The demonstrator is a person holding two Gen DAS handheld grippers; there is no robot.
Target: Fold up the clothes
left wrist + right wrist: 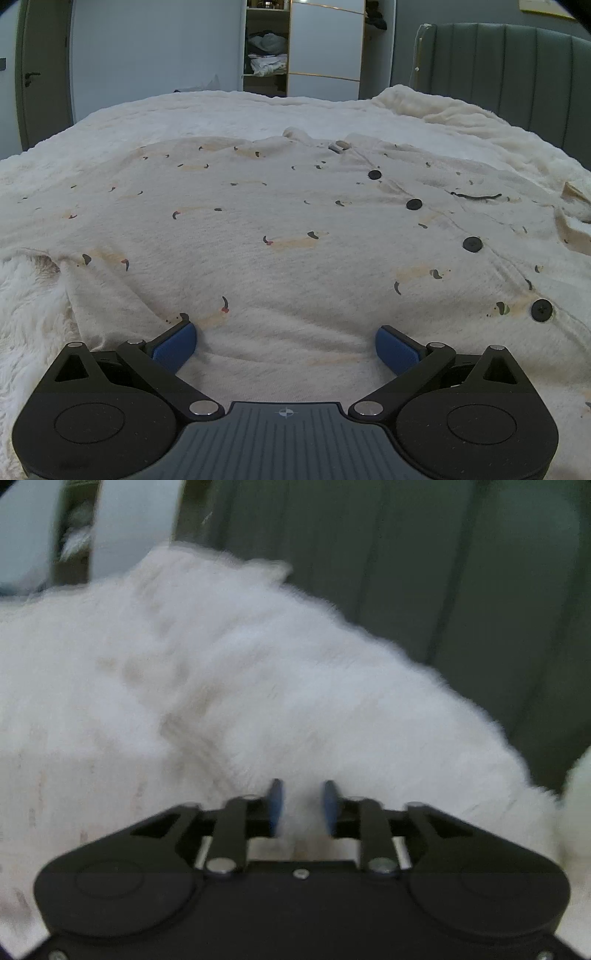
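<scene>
Left claw [285, 334] spread wide over shirt [258, 221], right claw [302, 806] narrowly parted

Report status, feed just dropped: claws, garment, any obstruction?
Left claw open, low over buttoned shirt, spread flat on fluffy blanket. Right claw part open over blanket, holding nothing; view blurred. No obstruction seen.

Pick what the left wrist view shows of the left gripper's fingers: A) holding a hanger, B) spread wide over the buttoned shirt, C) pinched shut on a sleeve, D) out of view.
B: the left gripper has its blue fingers far apart, with the spread-out shirt lying between them.
</scene>
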